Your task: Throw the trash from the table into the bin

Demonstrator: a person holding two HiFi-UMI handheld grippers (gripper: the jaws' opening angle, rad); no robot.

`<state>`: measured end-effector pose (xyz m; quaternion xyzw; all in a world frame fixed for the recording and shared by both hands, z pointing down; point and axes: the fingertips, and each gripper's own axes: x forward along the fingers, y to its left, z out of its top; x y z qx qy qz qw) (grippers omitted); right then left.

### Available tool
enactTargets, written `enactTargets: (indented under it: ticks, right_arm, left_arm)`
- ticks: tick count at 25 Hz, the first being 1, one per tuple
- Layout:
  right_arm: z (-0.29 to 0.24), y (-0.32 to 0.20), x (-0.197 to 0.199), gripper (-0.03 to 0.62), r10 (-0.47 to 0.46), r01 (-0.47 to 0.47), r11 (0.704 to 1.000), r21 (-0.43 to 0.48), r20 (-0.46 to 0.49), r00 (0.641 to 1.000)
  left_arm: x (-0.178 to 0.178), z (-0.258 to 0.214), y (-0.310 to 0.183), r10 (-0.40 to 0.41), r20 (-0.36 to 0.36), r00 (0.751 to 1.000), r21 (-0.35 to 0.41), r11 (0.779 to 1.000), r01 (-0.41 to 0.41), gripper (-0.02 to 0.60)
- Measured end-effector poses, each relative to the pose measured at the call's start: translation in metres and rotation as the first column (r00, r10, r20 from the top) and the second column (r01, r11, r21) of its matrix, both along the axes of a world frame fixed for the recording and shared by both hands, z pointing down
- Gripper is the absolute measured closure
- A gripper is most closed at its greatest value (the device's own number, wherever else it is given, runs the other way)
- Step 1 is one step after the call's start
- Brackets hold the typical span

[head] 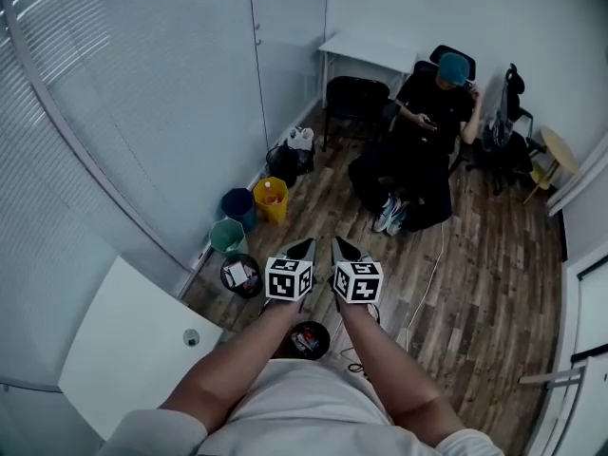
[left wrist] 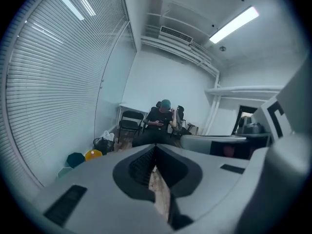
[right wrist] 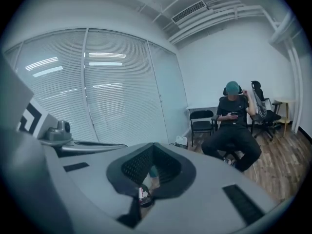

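Both claws are clenched on nothing: the left claw (head: 304, 246) and the right claw (head: 339, 244) hang side by side before the person's chest, pointing out over the floor. Down and left of the left claw lies the white counter (head: 114, 350), with one small round item (head: 191, 337) near its edge. It is too small to identify and is probably trash. A black bin (head: 240, 275) holding scraps stands below-left of the left claw, and a second black bin (head: 309, 339) stands beneath both. This looks like a pause between pickups. Next, a claw must drop down-left, spread its jaws and close on that item.
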<state>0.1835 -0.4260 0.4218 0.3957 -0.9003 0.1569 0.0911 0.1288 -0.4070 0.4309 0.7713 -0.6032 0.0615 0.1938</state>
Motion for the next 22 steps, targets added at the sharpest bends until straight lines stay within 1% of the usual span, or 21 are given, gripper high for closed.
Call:
enactTargets:
  ticks: [3, 6, 10, 14, 17, 19, 22]
  right_arm:
    - [-0.011, 0.005, -0.004, 0.588, -0.032, 0.032, 0.999, 0.017, -0.003, 0.999]
    - [-0.01, 0.015, -0.015, 0.588, -0.079, 0.079, 0.997, 0.022, -0.005, 0.997]
    - [-0.001, 0.027, -0.035, 0.588, -0.144, 0.144, 0.989, 0.018, -0.011, 0.99]
    - [-0.001, 0.045, -0.063, 0.588, -0.209, 0.209, 0.978, 0.012, 0.009, 0.978]
    - [0.0, 0.064, -0.094, 0.589, -0.276, 0.276, 0.961, 0.032, 0.001, 0.961]
    - [0.004, 0.078, -0.118, 0.588, -0.326, 0.325, 0.945, 0.036, 0.0, 0.946]
    - [0.007, 0.109, -0.159, 0.588, -0.414, 0.413, 0.91, 0.035, 0.005, 0.91]
  left_arm:
    - [-0.006, -0.008, 0.006, -0.031, 0.004, 0.999, 0.014, 0.999, 0.031, 0.575]
    - [-0.014, -0.009, 0.015, -0.066, 0.012, 0.998, 0.024, 0.998, 0.066, 0.575]
    - [-0.034, -0.006, 0.029, -0.124, 0.02, 0.992, 0.029, 0.992, 0.123, 0.575]
    - [-0.062, -0.004, 0.055, -0.193, 0.038, 0.98, 0.027, 0.981, 0.193, 0.575]
    - [-0.092, 0.002, 0.075, -0.26, 0.034, 0.965, 0.028, 0.966, 0.259, 0.575]
    - [-0.113, 0.006, 0.092, -0.308, 0.032, 0.951, 0.03, 0.951, 0.307, 0.575]
    - [-0.151, 0.01, 0.126, -0.396, 0.03, 0.918, 0.034, 0.918, 0.395, 0.575]
